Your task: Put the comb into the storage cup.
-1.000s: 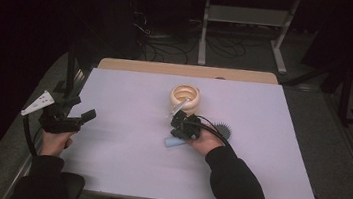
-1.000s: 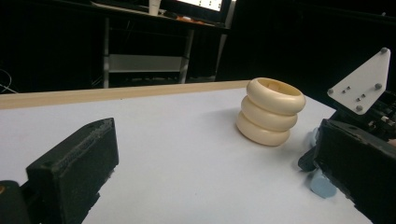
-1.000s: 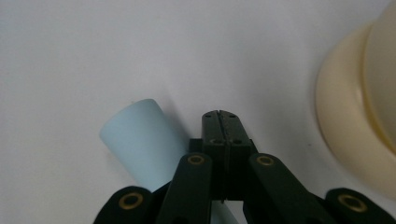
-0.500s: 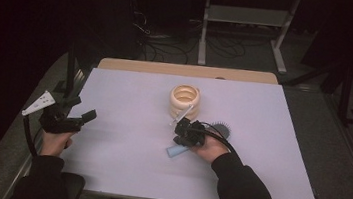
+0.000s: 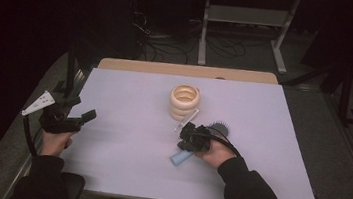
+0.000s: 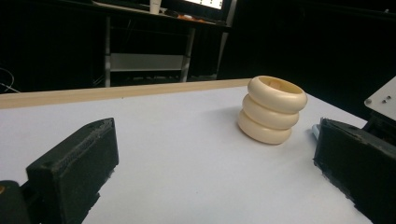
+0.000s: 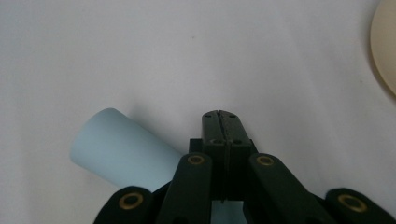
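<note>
A cream holder of stacked rings (image 5: 184, 101) (image 6: 272, 109) stands upright near the middle of the white table (image 5: 122, 164). Just in front of it my right gripper (image 5: 181, 139) (image 7: 219, 115) is low over the table, its jaws pressed together with nothing between the tips. A pale blue cylinder (image 5: 180, 157) (image 7: 119, 149) lies on the table under and to the left of those jaws. A dark round brush head (image 5: 221, 129) shows behind the right hand. My left gripper (image 5: 82, 109) (image 6: 215, 140) rests at the table's left edge, jaws wide apart, pointed toward the holder.
A thin white stick (image 5: 188, 119) leans beside the holder. A wooden strip (image 5: 188, 70) runs along the table's far edge. Behind it stand a metal rack (image 5: 247, 17) and floor cables (image 5: 165, 48).
My right hand has drawn back from the cream holder toward the near side, and the pale blue cylinder has shifted the same way. The left gripper has stayed put.
</note>
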A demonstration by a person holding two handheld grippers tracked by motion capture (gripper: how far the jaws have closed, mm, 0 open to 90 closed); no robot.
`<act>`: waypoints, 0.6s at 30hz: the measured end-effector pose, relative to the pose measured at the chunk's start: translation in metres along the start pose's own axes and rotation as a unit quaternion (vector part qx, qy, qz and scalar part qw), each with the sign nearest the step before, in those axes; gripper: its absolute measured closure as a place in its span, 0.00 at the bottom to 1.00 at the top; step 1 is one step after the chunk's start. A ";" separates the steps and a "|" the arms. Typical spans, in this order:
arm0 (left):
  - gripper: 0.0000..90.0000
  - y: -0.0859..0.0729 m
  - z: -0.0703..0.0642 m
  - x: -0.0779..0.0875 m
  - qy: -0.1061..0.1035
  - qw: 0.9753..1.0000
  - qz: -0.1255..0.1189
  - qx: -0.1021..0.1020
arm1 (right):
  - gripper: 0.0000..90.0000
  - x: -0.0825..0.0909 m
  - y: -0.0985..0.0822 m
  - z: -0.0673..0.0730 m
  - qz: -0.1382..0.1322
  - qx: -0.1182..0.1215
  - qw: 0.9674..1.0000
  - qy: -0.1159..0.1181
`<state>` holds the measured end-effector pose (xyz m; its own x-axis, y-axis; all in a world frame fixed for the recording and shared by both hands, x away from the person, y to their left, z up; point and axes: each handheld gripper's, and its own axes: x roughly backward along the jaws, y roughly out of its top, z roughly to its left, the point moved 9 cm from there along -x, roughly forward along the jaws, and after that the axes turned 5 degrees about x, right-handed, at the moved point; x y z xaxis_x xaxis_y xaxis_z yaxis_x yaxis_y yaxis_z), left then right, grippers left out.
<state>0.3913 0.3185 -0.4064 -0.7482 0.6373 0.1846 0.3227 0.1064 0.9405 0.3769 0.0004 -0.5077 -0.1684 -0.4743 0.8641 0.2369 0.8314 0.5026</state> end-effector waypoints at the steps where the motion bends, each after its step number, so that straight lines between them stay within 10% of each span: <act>1: 0.00 0.000 0.000 0.000 0.000 1.000 0.000 0.000 | 0.99 0.001 -0.001 0.001 0.000 0.002 1.000 -0.001; 18: 0.00 -0.002 -0.001 -0.001 -0.004 1.000 0.007 0.000 | 0.99 0.018 -0.033 0.021 0.006 0.003 1.000 0.024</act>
<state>0.3911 0.3166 -0.4081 -0.7390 0.6447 0.1957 0.3330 0.0970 0.9379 0.3457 -0.0292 -0.5088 -0.1195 -0.4783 0.8700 0.2323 0.8385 0.4929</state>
